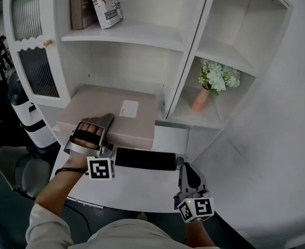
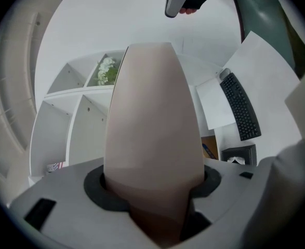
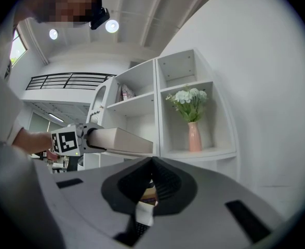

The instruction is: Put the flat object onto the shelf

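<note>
- Left gripper (image 1: pixel 96 133): jaws clamped on the near edge of the flat beige box (image 1: pixel 122 112).
- Flat beige box: held level, far end inside the lower left bay of the white shelf unit (image 1: pixel 134 34).
- Right gripper (image 1: pixel 182 165): jaws pressed together, empty, beside the black keyboard (image 1: pixel 145 159).

Soft dim light, fisheye-warped edges

Grey left hand-held gripper (image 1: pixel 104 122) and right hand-held gripper (image 1: pixel 183 166) bear black-and-white marker cubes (image 1: pixel 100 168), the person's sleeve (image 1: pixel 43 221) pale beige.

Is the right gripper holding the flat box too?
No, only the left gripper clamps the box; the right gripper hangs apart, jaws shut.
</note>
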### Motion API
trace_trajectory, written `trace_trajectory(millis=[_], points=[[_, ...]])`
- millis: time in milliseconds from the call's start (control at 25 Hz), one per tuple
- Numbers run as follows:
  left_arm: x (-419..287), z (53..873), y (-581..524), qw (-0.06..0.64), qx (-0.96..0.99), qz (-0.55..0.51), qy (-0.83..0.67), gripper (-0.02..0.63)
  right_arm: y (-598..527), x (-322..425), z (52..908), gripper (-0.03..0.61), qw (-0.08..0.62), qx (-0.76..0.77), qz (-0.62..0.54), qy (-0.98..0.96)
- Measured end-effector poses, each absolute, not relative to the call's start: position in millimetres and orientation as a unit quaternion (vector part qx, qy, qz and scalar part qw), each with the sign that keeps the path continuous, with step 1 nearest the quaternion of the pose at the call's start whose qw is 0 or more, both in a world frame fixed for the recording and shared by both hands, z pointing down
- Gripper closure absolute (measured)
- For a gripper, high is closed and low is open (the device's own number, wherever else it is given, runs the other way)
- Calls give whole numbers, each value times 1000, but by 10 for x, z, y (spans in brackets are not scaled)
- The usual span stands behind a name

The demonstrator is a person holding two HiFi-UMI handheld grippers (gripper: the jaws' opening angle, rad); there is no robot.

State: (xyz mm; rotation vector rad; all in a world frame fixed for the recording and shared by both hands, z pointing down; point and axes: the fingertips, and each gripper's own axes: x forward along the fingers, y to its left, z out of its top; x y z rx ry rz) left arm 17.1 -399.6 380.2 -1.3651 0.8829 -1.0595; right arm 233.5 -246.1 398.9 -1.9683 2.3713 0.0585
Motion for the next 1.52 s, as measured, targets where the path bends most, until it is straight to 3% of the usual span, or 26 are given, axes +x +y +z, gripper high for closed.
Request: trace_trajectory(millis=[440, 1000, 1520], points=[[246, 3920, -4229, 564, -588, -453, 363, 331, -2511, 2408, 4029, 575, 28, -648, 14, 761], [342, 4213, -4579, 538, -612, -480, 323, 273, -2567, 2476, 4089, 575, 25, -651, 8, 759], [420, 4349, -4765, 490, -661, -502, 267, 247, -2621, 2537, 4152, 575, 27, -653, 0, 757]])
